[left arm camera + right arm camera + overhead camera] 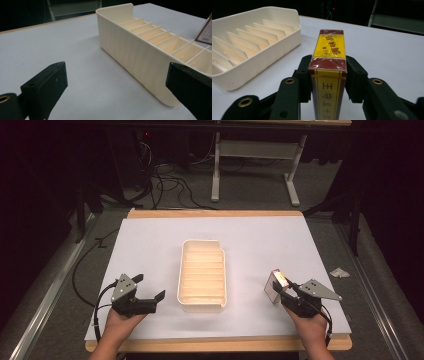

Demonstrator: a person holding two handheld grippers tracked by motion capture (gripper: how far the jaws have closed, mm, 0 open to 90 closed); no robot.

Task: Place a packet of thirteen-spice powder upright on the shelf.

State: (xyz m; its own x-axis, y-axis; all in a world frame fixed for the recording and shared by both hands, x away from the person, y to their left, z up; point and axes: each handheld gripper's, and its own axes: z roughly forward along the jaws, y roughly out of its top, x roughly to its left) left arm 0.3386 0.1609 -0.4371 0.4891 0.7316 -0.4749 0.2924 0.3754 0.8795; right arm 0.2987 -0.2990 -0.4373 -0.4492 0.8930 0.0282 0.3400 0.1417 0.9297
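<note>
Gripping a yellow-and-maroon box upright, your right gripper has its jaws clamped on both sides, just right of the cream slotted tray mid-table. Your left gripper sits left of the tray, jaws spread, holding nothing.

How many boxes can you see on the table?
1: the yellow-and-red box is clamped in the right gripper, right of the cream tray. The tray slots in sight hold none.
</note>
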